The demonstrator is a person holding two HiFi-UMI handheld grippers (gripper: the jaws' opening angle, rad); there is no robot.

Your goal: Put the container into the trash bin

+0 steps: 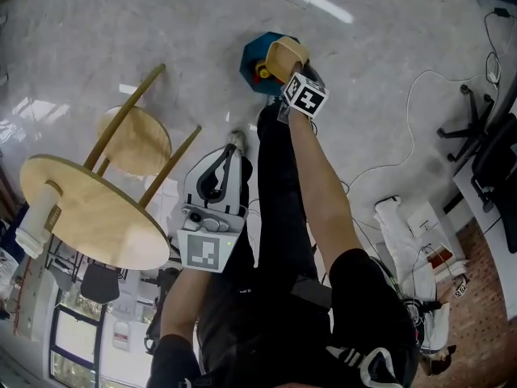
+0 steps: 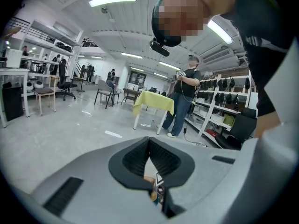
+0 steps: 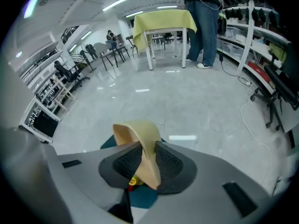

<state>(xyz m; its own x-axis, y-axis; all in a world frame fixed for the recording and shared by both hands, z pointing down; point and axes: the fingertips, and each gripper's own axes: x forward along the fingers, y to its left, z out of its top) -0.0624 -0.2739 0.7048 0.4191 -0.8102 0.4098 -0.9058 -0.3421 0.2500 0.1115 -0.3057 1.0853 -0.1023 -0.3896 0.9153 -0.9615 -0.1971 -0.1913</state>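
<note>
Head view: the right gripper (image 1: 284,69), arm stretched downward, was poised over the teal trash bin (image 1: 252,61) on the floor (image 1: 161,23). The tan container (image 1: 286,53) sat at its tip, above the bin's mouth. The left gripper (image 1: 233,145) hung nearer the body, beside a round wooden worktop (image 1: 97,217). Left gripper view: jaws were closed tip to tip w/ nothing btwn them; a standing person (image 2: 184,101) was in the bkgd. Right gripper view: jaws were narrowly apart w/ the container's wall standing btwn the pads (image 3: 170,162). The bin lay directly beneath, w/ yellow and red items (image 3: 133,181) inside.
</note>
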